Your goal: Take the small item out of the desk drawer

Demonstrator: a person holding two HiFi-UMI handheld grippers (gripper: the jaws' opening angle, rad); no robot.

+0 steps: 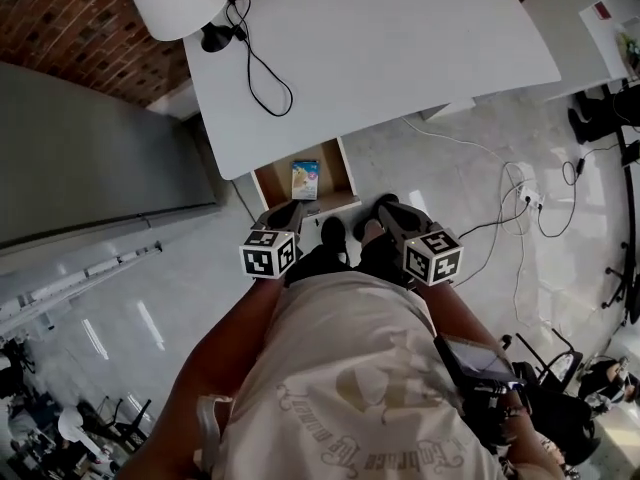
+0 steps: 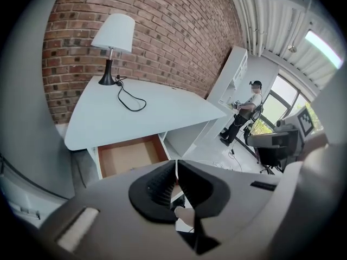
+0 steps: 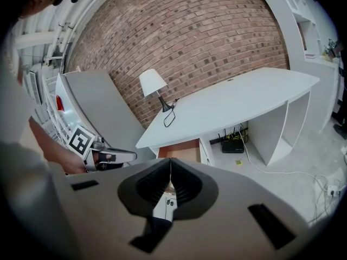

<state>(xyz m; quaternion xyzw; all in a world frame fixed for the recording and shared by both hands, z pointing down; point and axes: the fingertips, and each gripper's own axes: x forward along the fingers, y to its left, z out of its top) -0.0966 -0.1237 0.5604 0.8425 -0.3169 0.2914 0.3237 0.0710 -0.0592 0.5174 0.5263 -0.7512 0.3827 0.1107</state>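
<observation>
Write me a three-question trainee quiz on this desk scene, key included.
1. True or false: the drawer of the desk is open.
2. Where does the small packet lie? A) on the desk B) in the drawer C) under the desk
3. Fill in: the left gripper and the right gripper both have their jaws ____.
Key: 1 true; 2 B; 3 shut.

**No wording can be read**

Ornate lettering curves across the person's cream cotton T-shirt (image 1: 350,393), at six o'clock in the head view, too warped to read. At twelve o'clock from it, the small pale printed packet (image 1: 305,179) in the open wooden drawer (image 1: 275,183) bears print too small to make out.
</observation>
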